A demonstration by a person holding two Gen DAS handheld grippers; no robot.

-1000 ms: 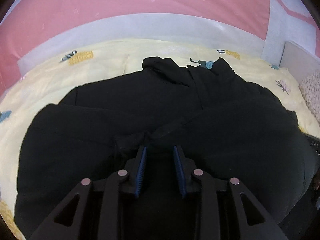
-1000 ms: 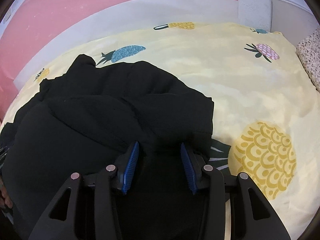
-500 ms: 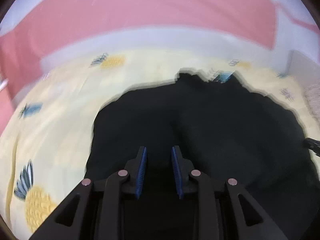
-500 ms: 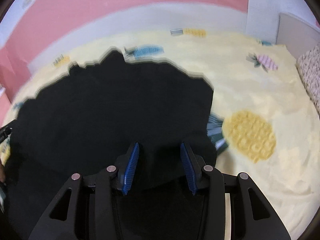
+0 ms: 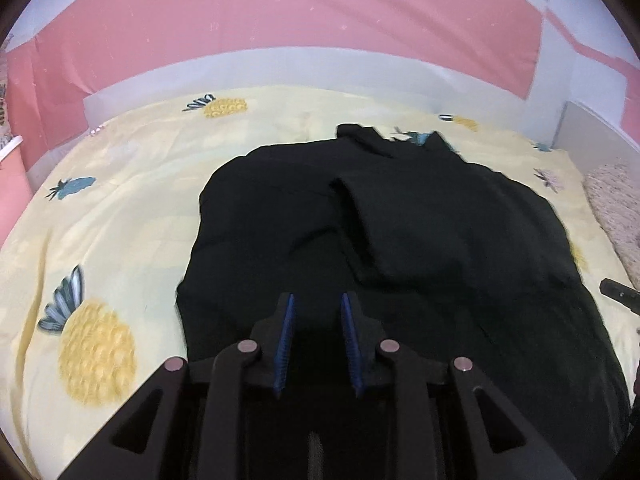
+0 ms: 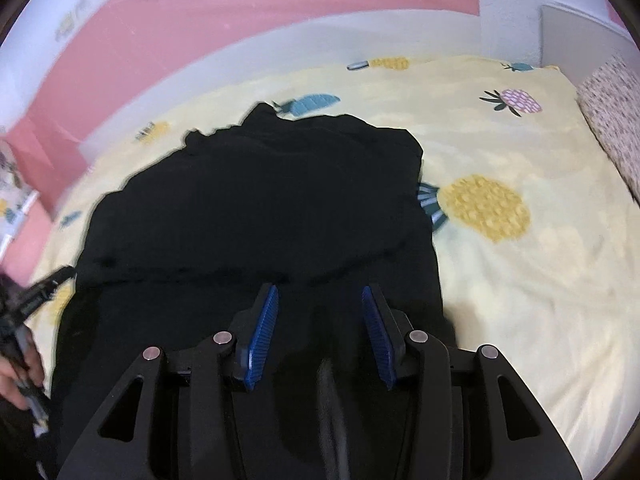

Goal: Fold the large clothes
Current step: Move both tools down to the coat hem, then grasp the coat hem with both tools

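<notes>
A large black garment (image 5: 400, 232) lies partly folded on a yellow pineapple-print bed sheet (image 5: 120, 208); it also shows in the right wrist view (image 6: 260, 208). My left gripper (image 5: 316, 304) is open with a narrow gap, above the garment's near left edge, nothing between the blue pads. My right gripper (image 6: 318, 294) is open wide above the garment's near right part, empty. The tip of the right gripper (image 5: 618, 292) shows at the right edge of the left wrist view. The left gripper (image 6: 36, 292) and the hand holding it show at the left edge of the right wrist view.
A pink and white wall (image 5: 280, 32) runs behind the bed. A speckled pillow (image 6: 616, 120) lies at the bed's right end, beside a grey headboard (image 6: 580, 36). Bare sheet (image 6: 540, 280) lies to the right of the garment.
Both grippers have pulled back and risen from the garment. More sheet shows on each side, and the garment looks smaller and flatter. The left jaws have narrowed slightly.
</notes>
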